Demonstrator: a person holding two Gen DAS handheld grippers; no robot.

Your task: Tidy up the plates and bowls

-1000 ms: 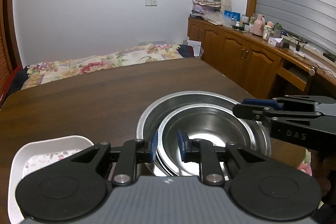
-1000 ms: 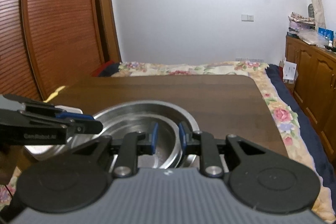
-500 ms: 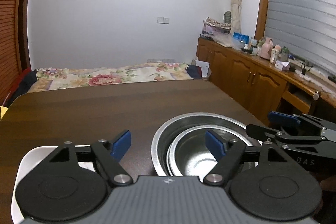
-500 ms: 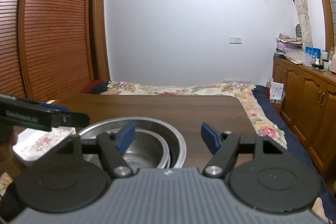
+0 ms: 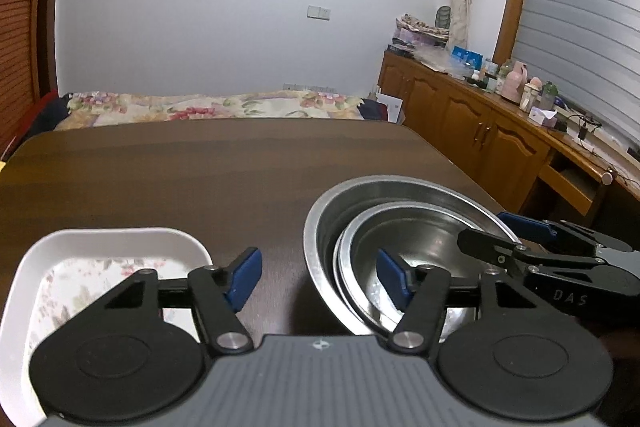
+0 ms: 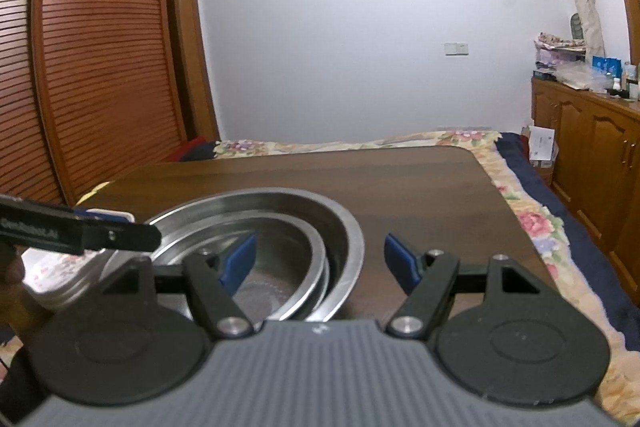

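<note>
1. Nested steel bowls [image 5: 404, 239] sit at the near right of the wooden table [image 5: 224, 167], smaller bowls inside a larger one; they lean toward one side of the outer bowl rather than sitting centred. In the right wrist view the same stack [image 6: 288, 227] lies just ahead and left of centre.
2. Left gripper [image 5: 318, 279]: its jaws straddle the near left rim of the stack and are closing, yet the blue pads [image 5: 242, 277] press on nothing; one pad hangs over the bare table, the other over the bowls.
3. Right gripper [image 6: 320, 261]: its jaws stand wide and hold nothing; the left pad hangs over the bowls, the right over the table. Its fingers also show at the right edge of the left wrist view, beside the stack's rim.
4. Step in hand, as judged: both grippers appear to have let the stack go. To finish well, lift each straight clear so no pad catches a rim and drags the bowls.
5. White floral plate [image 5: 100, 267], squarish with rounded corners, lies near the stack on its left, apart from it; it seems the next item to sort.
6. Surfaces: the steel is polished and likely slippery; gripping a rim firmly would be prudent.
7. Beyond the table: a floral bedspread [image 5: 208, 107], then wooden cabinets [image 5: 480, 131] along the right wall
</note>
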